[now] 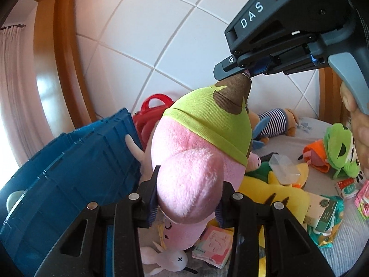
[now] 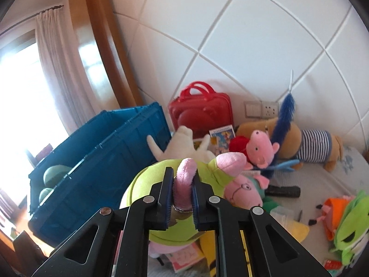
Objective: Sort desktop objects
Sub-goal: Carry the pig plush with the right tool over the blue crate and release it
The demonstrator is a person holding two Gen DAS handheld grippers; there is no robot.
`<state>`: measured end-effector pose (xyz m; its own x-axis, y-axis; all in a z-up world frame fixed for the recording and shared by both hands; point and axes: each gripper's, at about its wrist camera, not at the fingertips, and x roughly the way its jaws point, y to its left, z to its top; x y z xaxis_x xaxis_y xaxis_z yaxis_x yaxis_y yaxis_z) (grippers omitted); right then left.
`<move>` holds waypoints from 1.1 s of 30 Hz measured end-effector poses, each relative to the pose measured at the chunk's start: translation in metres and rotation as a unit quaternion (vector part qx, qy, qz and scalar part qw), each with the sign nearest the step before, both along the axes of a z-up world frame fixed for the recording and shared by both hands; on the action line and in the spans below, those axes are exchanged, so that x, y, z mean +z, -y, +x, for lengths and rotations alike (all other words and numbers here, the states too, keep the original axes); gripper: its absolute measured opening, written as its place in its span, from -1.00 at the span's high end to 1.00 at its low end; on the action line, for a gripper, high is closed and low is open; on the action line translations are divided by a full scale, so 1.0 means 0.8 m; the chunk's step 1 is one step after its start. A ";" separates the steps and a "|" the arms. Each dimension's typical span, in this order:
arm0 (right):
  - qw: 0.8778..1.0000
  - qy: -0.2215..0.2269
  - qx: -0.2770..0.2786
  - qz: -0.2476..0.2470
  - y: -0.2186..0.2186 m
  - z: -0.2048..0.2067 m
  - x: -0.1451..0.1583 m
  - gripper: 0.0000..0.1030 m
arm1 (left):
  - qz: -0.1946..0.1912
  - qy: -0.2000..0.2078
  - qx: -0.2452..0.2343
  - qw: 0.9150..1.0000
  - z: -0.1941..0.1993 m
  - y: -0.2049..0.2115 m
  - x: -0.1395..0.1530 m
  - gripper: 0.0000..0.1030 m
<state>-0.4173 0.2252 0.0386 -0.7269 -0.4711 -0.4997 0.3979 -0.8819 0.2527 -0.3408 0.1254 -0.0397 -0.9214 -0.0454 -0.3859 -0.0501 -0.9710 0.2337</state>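
A pink plush toy in a lime-green garment (image 1: 203, 127) hangs in the air above the cluttered bed. My left gripper (image 1: 188, 196) is shut on its pink snout or limb. My right gripper (image 2: 183, 191) is shut on another pink limb of the same toy (image 2: 152, 180); in the left wrist view the right gripper (image 1: 244, 71) pinches the toy's brown-tipped end from above. A blue plastic crate (image 1: 69, 161) stands at the left, also in the right wrist view (image 2: 103, 157), with green plush items inside.
A red bag (image 2: 203, 110) leans on the tiled wall. Plush toys lie on the bed: a small pink pig (image 2: 260, 150), a striped brown dog (image 2: 306, 145), a green frog (image 1: 341, 152), a yellow toy (image 1: 272, 189). Snack packets (image 1: 325, 217) and a pink booklet (image 1: 214, 244) lie below.
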 end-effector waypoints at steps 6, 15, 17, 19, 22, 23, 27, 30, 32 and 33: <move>1.000 -0.021 0.011 -0.001 0.007 0.008 0.027 0.74 | -0.001 -0.016 0.009 1.000 0.005 0.005 0.022 0.25; 0.999 -0.043 0.031 0.000 0.025 0.020 0.057 0.73 | 0.005 -0.032 0.028 0.999 0.012 0.017 0.045 0.25; 0.998 -0.057 0.038 0.001 0.035 0.025 0.074 0.73 | 0.006 -0.038 0.034 0.999 0.015 0.022 0.054 0.25; 0.996 -0.072 0.046 0.002 0.044 0.030 0.091 0.73 | 0.007 -0.045 0.040 0.998 0.017 0.027 0.066 0.25; 0.994 -0.094 0.057 0.003 0.058 0.037 0.116 0.73 | 0.008 -0.057 0.048 0.997 0.022 0.037 0.090 0.25; 0.993 -0.101 0.061 0.003 0.063 0.040 0.125 0.74 | 0.008 -0.062 0.051 0.997 0.024 0.040 0.099 0.25; 0.989 -0.130 0.075 0.004 0.082 0.050 0.159 0.73 | 0.009 -0.082 0.067 0.994 0.031 0.057 0.142 0.25; 0.985 -0.152 0.086 0.005 0.096 0.057 0.184 0.74 | 0.010 -0.094 0.083 0.992 0.036 0.075 0.174 0.25; 0.982 -0.164 0.094 0.006 0.109 0.062 0.199 0.74 | 0.013 -0.102 0.095 0.990 0.039 0.092 0.199 0.25; 0.981 -0.168 0.100 0.006 0.121 0.063 0.204 0.74 | 0.013 -0.106 0.101 0.989 0.041 0.100 0.209 0.25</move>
